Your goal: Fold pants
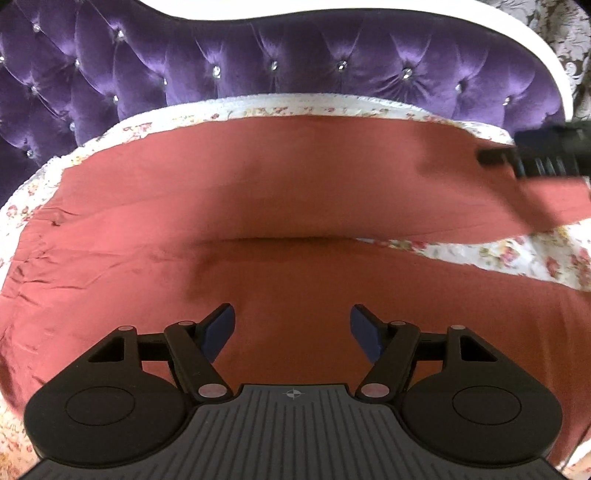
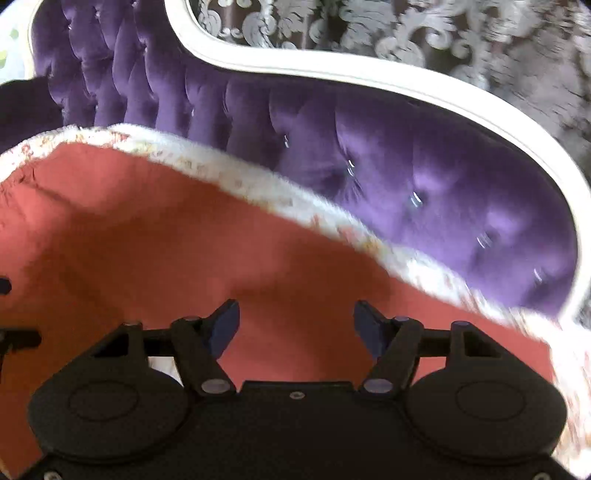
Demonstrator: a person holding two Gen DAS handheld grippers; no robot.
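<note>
Rust-red pants [image 1: 258, 184] lie spread flat on a floral bedsheet [image 1: 517, 254], their two legs running to the right with a gap of sheet between them. My left gripper [image 1: 291, 325] is open and empty, hovering over the near leg. My right gripper [image 2: 295, 321] is open and empty over the red cloth [image 2: 147, 240] near the bed's far edge. It also shows in the left wrist view [image 1: 517, 157] at the far right, above the far leg's end. The right wrist view is motion-blurred.
A purple tufted headboard [image 1: 295, 62] with a white frame [image 2: 369, 74] rises right behind the bed. Patterned wallpaper [image 2: 443, 33] is beyond it. The sheet's edge [image 2: 258, 184] borders the pants at the back.
</note>
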